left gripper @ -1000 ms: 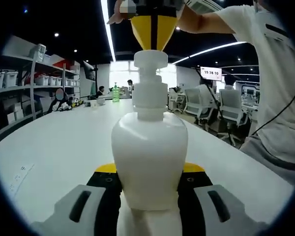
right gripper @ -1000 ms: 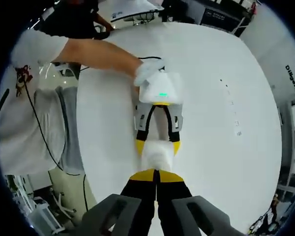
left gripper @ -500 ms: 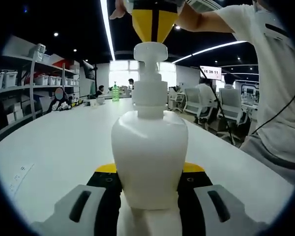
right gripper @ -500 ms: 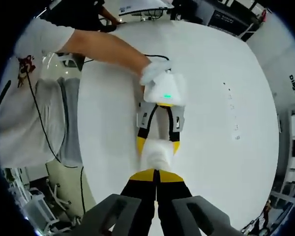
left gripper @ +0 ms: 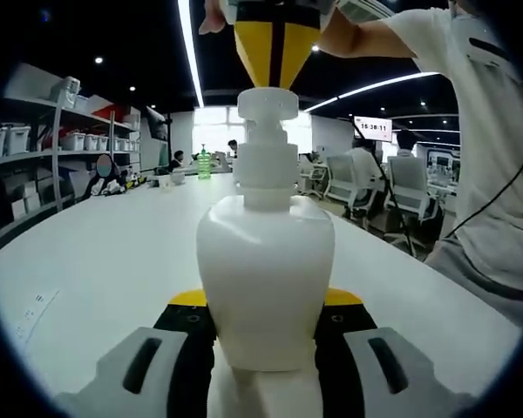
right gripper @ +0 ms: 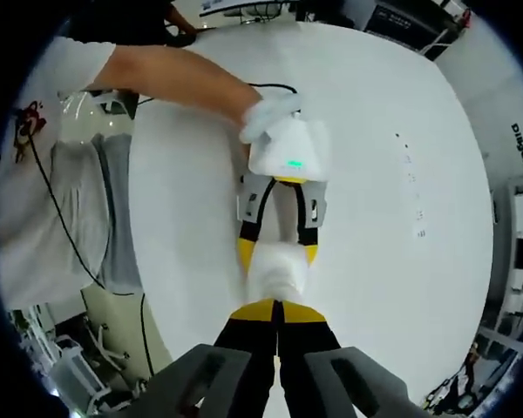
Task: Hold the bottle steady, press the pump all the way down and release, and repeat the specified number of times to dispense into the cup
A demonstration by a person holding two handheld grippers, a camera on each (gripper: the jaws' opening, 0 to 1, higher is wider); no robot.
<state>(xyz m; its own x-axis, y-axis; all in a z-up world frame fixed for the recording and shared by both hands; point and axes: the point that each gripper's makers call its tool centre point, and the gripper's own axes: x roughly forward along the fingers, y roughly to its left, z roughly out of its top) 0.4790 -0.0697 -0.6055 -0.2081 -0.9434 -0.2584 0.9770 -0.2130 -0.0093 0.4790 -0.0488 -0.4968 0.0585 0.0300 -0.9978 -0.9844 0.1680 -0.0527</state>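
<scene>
A white pump bottle [left gripper: 265, 270] stands upright on the white table [left gripper: 96, 252], and my left gripper [left gripper: 266, 300] is shut on its lower body. From above, my right gripper [left gripper: 274, 70] comes down shut, its yellow tips resting on the pump head [left gripper: 267, 103]. In the right gripper view I look straight down: the right gripper [right gripper: 276, 310] has its jaws together over the bottle's top [right gripper: 277, 268], and beyond it the left gripper [right gripper: 276, 248] clasps the bottle, held by a gloved hand [right gripper: 266, 117].
Shelves with white bins [left gripper: 35, 139] line the left wall. A green bottle [left gripper: 205, 165] stands far down the table. Office chairs [left gripper: 357, 183] sit to the right. The person's white-shirted torso [left gripper: 497, 174] is close on the right, with a black cable hanging.
The pump head and the right gripper rose half a second ago and have since come back down a little. The bottle and the left gripper stayed put.
</scene>
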